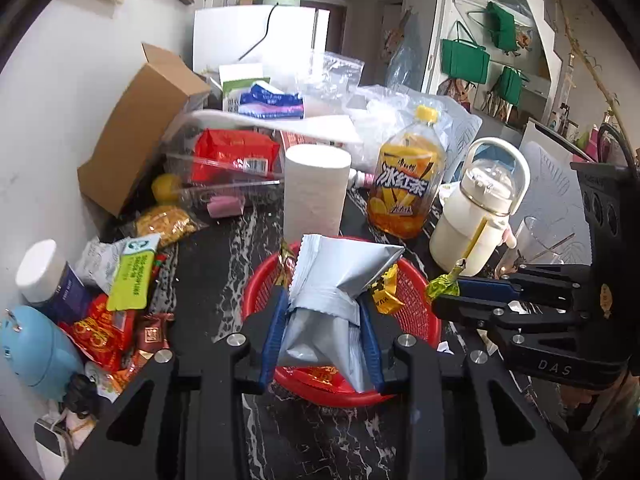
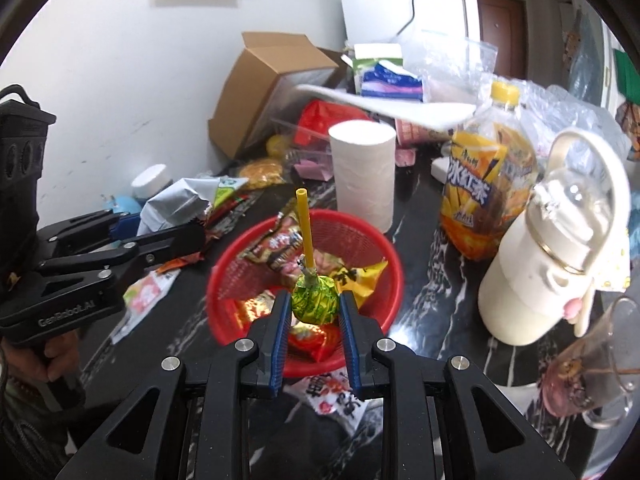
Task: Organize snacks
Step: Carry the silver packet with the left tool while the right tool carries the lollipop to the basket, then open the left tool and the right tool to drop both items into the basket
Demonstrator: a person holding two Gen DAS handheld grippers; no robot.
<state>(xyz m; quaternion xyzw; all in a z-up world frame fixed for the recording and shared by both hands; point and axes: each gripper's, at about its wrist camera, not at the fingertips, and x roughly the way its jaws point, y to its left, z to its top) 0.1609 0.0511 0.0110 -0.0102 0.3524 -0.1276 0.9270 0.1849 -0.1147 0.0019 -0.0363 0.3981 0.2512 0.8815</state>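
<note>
Both carries look near their drop. The left hand-held gripper (image 1: pixel 322 336) is clamped on a silver snack packet (image 1: pixel 340 280), held over the near side of the red basket (image 1: pixel 416 320) on the tabletop (image 1: pixel 224 272). The right hand-held gripper (image 2: pixel 314 312) pinches a green-wrapped lollipop (image 2: pixel 314 300) above the same basket; next, each should loosen over it.

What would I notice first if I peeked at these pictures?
A red basket of snacks sits mid-table, in front of a white paper roll. The right gripper holds a green lollipop over it, while the left gripper pinches a silver packet.
</note>
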